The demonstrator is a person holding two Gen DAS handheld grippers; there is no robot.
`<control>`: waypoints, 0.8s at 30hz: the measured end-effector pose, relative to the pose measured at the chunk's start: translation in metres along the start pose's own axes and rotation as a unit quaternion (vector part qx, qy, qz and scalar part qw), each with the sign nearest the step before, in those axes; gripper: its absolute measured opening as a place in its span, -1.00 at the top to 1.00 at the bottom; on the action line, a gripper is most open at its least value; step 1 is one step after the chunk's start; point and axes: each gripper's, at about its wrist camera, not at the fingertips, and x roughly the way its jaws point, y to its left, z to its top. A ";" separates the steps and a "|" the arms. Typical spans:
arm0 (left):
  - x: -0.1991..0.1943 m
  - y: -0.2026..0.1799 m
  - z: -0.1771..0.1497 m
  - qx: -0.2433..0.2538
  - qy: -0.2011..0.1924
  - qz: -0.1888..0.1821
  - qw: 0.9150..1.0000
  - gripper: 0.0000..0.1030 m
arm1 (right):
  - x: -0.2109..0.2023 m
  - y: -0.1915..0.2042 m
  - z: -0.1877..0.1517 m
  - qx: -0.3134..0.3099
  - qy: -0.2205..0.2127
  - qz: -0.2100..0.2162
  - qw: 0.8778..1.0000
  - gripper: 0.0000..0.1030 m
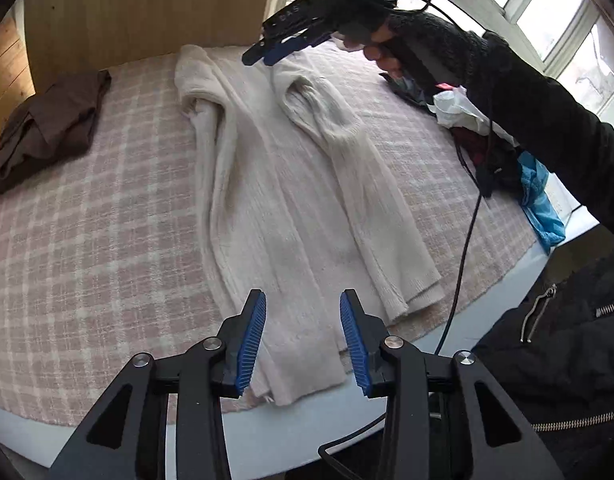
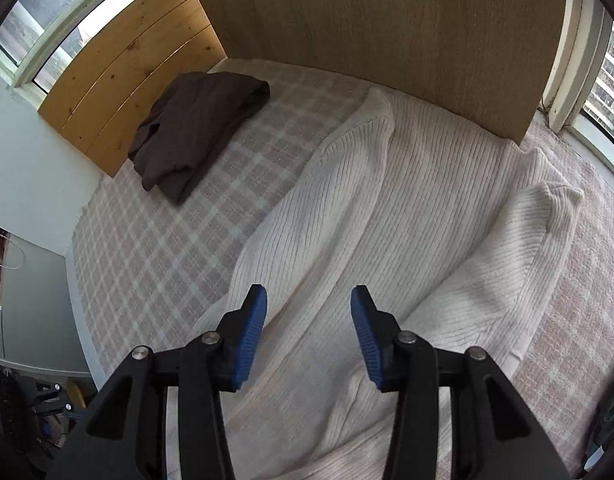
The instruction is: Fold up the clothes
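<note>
Brown pile (image 1: 47, 128): folded, far left on the plaid blanket (image 1: 107, 208), apart from the sweater.
Sweater (image 1: 283, 184): cream ribbed knit, flat mid-blanket, both sleeves folded in over the body.
Left gripper (image 1: 303, 340): jaws spread, nothing between them, above the hem.
Right gripper (image 2: 309, 336): jaws spread, empty, over the sweater's body.
Clutter (image 1: 507, 148): bags, blanket's right edge.

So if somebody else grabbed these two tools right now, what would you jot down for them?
Left hand-held gripper: open, empty, above the near hem of the cream sweater.
Right hand-held gripper: open, empty, held above the sweater's middle.
Sweater lies lengthwise on the checked blanket, both sleeves folded in.
Brown garment sits already folded at the far corner.
Left: fold the sweater's body over, then set it aside.
</note>
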 end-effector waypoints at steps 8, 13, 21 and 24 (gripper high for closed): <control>0.078 0.076 0.122 0.006 -0.018 0.077 0.997 0.28 | 0.016 -0.023 0.009 0.042 -0.005 0.007 0.999 0.16; 0.132 0.095 0.168 0.035 0.016 0.046 0.998 0.28 | 0.017 -0.034 0.000 0.054 -0.006 0.020 0.998 0.16; 0.161 0.105 0.190 0.046 0.007 0.001 0.999 0.83 | 0.027 -0.064 0.014 0.095 -0.016 0.027 0.995 0.16; 0.156 0.106 0.190 0.051 -0.012 0.026 0.998 0.86 | 0.035 -0.071 0.019 0.103 -0.013 0.024 0.994 0.16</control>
